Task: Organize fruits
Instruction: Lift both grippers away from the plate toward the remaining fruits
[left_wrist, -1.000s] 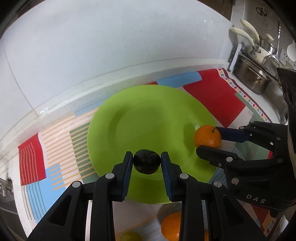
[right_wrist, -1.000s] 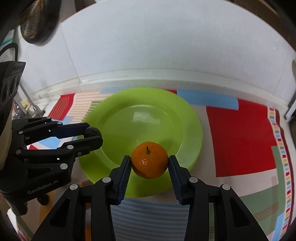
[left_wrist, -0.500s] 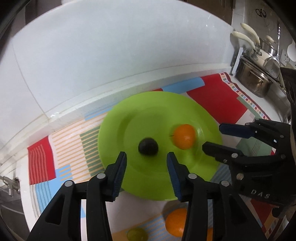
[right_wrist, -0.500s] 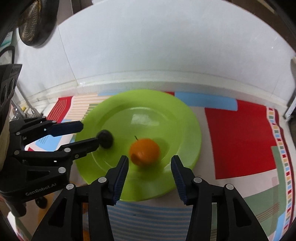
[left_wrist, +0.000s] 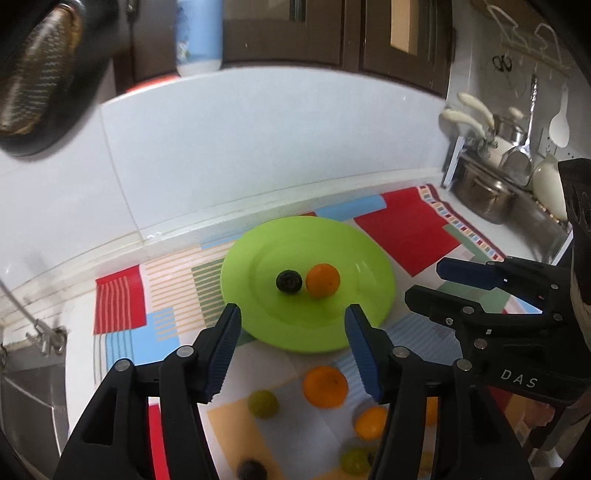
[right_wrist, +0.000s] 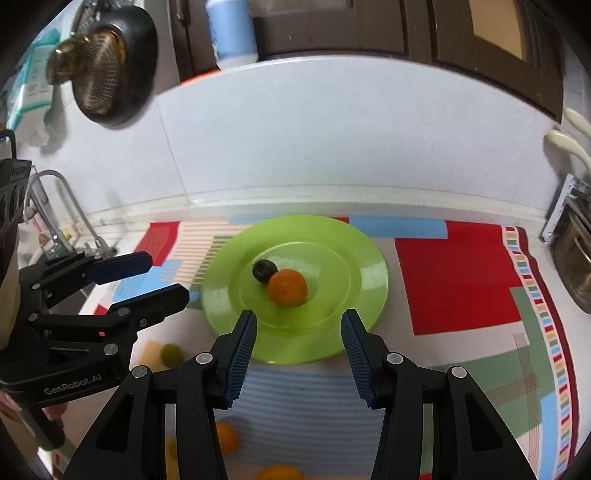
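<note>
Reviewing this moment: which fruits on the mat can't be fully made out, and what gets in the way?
- Left wrist view: small orange partly behind the left gripper's finger.
- Left wrist view: dark fruit cut off by the bottom edge, blurred.
- Right wrist view: bottom orange cut by the edge.
- Right wrist view: orange partly behind the right gripper.

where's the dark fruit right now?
The dark fruit sits near the middle of the green plate, touching the orange on its right in the left wrist view. Neither gripper holds it.
</note>
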